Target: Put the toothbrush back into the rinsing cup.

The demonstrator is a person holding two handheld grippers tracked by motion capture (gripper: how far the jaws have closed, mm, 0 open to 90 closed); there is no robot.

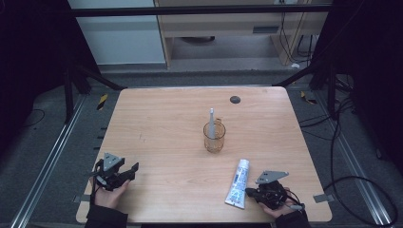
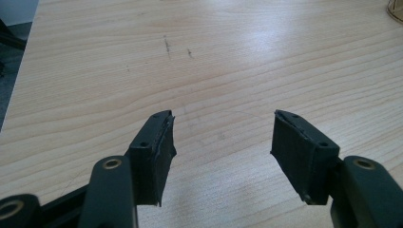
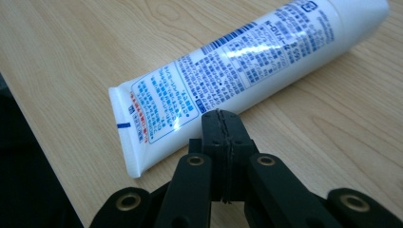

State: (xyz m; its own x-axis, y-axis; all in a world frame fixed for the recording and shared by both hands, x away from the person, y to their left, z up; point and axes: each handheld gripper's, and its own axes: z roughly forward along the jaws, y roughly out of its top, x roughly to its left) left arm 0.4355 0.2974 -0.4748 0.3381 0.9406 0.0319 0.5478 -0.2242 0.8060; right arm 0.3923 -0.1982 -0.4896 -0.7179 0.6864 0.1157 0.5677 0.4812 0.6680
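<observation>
Closed right tongs (image 3: 222, 116) beside tube (image 3: 247, 71), amber cup (image 1: 214, 137)

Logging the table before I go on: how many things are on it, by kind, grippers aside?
Tube: 1, the white tube lying flat by the right gripper, whose jaws are pressed together.
Glass cup: 1, the amber cup standing upright mid-table.
Stick-like item: 1, the pale grey item standing in the cup; cannot tell what it is.
Total: 3

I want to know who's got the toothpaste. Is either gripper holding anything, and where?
Nothing is held. The right gripper is shut, empty, beside the toothpaste tube. The left gripper is open over bare table.
</observation>
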